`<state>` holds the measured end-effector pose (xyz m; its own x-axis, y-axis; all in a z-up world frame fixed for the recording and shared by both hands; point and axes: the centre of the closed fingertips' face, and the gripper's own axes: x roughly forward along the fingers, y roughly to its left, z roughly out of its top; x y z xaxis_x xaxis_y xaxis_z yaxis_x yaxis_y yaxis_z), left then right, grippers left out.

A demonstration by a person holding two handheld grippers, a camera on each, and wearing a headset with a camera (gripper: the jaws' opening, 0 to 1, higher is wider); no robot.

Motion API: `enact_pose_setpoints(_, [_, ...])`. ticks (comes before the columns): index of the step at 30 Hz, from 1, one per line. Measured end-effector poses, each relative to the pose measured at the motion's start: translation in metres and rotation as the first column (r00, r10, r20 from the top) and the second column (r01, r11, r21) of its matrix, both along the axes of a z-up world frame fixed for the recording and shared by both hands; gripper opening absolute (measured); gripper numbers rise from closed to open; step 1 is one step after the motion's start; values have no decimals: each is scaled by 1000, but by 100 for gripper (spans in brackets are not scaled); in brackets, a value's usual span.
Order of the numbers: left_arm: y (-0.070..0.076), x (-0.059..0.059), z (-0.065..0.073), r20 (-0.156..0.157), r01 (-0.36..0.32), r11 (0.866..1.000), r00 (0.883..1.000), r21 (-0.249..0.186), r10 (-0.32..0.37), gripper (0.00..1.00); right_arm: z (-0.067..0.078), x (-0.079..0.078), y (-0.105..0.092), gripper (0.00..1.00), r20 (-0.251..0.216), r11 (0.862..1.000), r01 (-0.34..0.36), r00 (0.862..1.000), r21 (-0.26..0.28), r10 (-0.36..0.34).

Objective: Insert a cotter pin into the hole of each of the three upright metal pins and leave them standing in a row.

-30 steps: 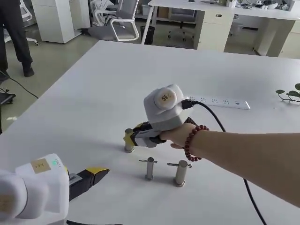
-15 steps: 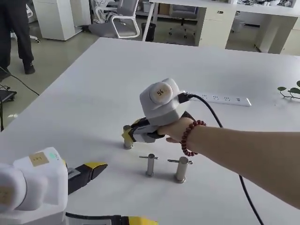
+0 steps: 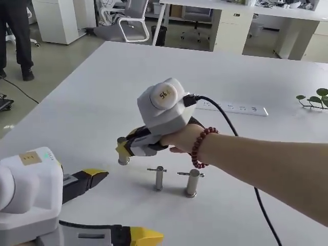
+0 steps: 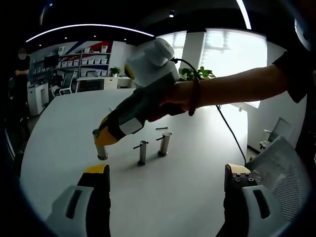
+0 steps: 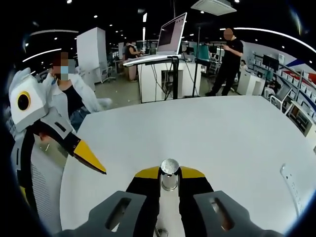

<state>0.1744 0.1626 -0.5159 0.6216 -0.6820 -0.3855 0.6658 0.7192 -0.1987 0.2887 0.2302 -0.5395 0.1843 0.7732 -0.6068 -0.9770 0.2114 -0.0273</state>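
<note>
We hold the right hand-held gripper [image 3: 124, 149] clamped on the end metal pin [image 5: 169, 169] — the left hand-held gripper [image 4: 166, 171] gapes apart.

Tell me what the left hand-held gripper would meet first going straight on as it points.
Likely the middle upright silver metal pin, already cotter-pinned, or its thicker neighbour; depth is unclear.
</note>
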Motion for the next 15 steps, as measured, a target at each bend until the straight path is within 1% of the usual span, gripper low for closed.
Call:
enact_pose_setpoints(1, [1, -1, 1, -2, -4, 1000, 1000, -10, 4, 97, 0, -3, 0, 8, -5, 1000, -6, 1000, -1, 6])
enact_pose_setpoints(3, [1, -1, 1, -2, -8, 1000, 1000, -5, 8, 97, 2, -12, -1, 8, -11, 999, -35, 999, -4, 35])
enact_pose_setpoints(5, [2, -3, 3, 6, -9, 1000, 1000, 3, 9, 97, 3, -20, -3, 8, -12, 998, -61, 998, -15, 61])
enact_pose_setpoints(7, [3, -3, 4, 6, -16, 1000, 1000, -4, 16, 97, 4, -27, -6, 8, -6, 996, -83, 997, -20, 83])
enact_pose_setpoints(9, [3, -4, 4, 9, -16, 1000, 1000, 0, 16, 97, 6, -32, -8, 8, -7, 995, -97, 995, -17, 97])
enact_pose_setpoints(12, [5, -4, 6, 22, -26, 1000, 999, 6, 25, 97, 9, -41, -11, 8, -24, 993, -119, 993, -14, 119])
enact_pose_setpoints(15, [7, -4, 8, 27, -35, 999, 999, 5, 35, 96, 11, -49, -14, 8, -16, 989, -148, 989, -23, 147])
